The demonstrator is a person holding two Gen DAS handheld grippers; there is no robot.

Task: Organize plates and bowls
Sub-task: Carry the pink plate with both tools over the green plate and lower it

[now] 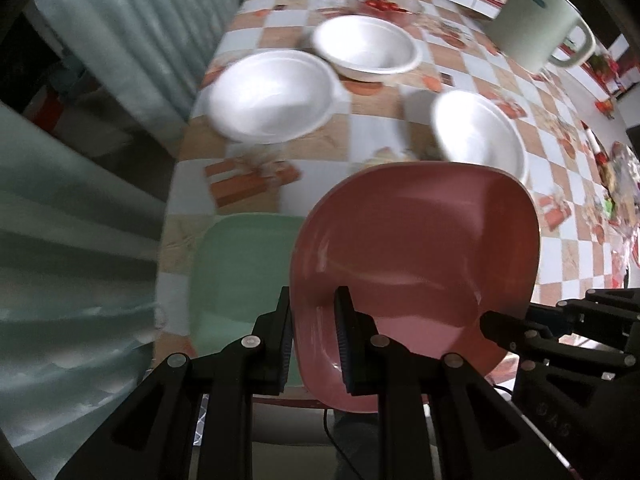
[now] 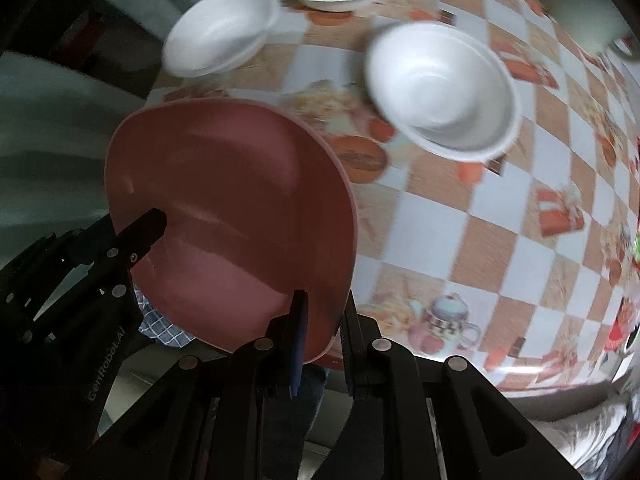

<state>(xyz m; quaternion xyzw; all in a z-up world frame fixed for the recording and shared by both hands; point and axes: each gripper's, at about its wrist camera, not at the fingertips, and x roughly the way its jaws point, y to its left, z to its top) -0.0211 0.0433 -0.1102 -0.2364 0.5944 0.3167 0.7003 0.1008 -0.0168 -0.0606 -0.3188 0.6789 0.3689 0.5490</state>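
A pink square plate is held above the table's near edge, pinched on its rim from both sides. My left gripper is shut on its left rim. My right gripper is shut on its right rim; the plate also shows in the right wrist view. A light green plate lies on the table under and to the left of the pink one. Three white bowls stand farther back: one at left, one at the back, one at right.
The table has an orange and white checked cloth. A pale green jug stands at the back right. A glass dish with red items sits behind the bowls. Clutter lies along the right edge. A curtain hangs at the left.
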